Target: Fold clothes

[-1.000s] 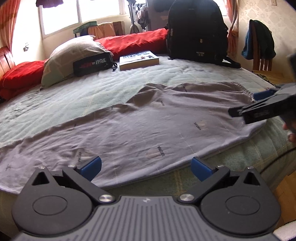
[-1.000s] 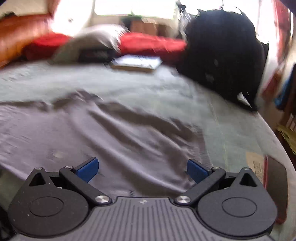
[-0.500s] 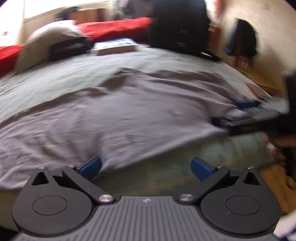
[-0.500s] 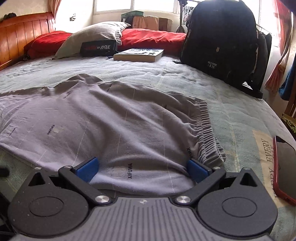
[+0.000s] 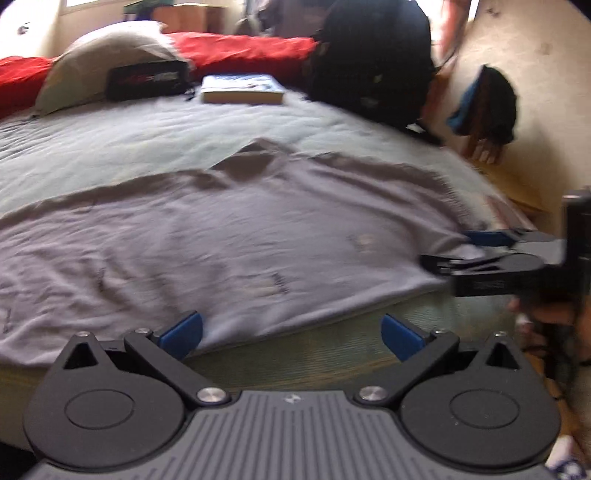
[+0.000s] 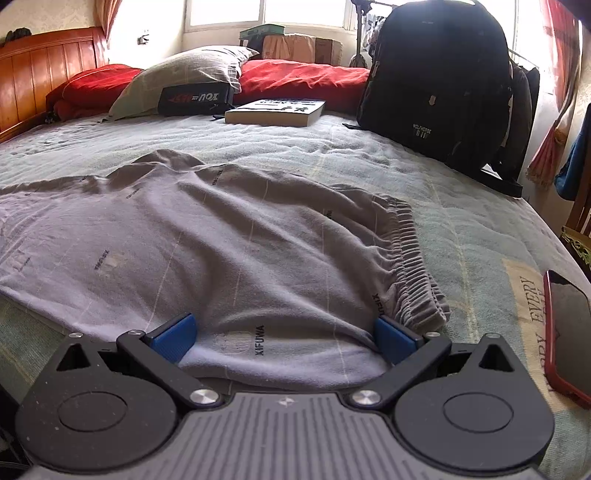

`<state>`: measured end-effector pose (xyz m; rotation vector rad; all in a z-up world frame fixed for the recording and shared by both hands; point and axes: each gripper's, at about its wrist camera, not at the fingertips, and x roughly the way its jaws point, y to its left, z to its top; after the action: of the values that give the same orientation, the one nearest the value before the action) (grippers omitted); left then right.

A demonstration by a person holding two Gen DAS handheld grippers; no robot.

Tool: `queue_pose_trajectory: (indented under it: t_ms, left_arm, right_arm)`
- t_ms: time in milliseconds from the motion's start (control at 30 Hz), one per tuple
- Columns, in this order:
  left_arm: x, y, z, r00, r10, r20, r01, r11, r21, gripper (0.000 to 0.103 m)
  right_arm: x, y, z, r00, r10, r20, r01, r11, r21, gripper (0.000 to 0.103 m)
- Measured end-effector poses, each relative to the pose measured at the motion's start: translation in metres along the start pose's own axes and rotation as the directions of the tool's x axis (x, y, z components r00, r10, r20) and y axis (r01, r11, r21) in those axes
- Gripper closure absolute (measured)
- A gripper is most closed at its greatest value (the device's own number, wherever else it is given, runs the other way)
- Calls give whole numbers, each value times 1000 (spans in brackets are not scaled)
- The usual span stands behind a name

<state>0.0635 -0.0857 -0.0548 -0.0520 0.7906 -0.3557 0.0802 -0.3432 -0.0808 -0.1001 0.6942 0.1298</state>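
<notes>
Grey pants [image 6: 229,251] flat on bed [image 6: 472,221], near hem between spread right tool [image 6: 284,332] fingers, left tool [image 5: 291,328] spread at the hem edge.

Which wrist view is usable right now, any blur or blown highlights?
Left wrist: motion-blurred, the grey pants and book smeared, print unreadable. Right wrist: sharp, pants print legible, but the window is blown out; strong fisheye curving on both.

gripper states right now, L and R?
Left gripper: open, holding nothing, at the near edge of the grey trousers.
Right gripper: open, fingers straddling the trousers' edge by the waistband, not clamped.
</notes>
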Motion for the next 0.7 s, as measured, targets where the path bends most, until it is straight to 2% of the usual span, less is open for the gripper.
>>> queue_pose_trajectory:
  t_ms: [100,233,333,433,500,600,700]
  left_arm:
    - [-20,17,14,998,62,17,-62,998,30,1]
    - [-57,76,43,980,193,46,-193,981,8,1]
    - [-69,139,62,971,239,22,-237,969,-67,1]
    - [-61,208,64,981,191,-43,-196,952,-235,1]
    - [-46,239,56,986,147,-76,-163,936,-313,1]
    - [-22,261,41,988,120,-102,-150,918,-367,1]
    - [-12,266,46,984,145,-104,-173,917,-359,1]
  right_arm:
    - [-14,-2,14,999,30,12,-31,998,56,0]
    - [-37,7,33,985,154,78,-160,984,83,0]
    - [-44,25,42,973,208,99,-214,976,48,0]
    - [-40,44,42,956,282,84,-285,958,25,0]
    - [-31,52,41,944,326,53,-327,945,17,0]
    - [-17,61,37,943,332,-3,-332,943,4,0]
    - [-7,63,34,952,302,-41,-302,953,9,0]
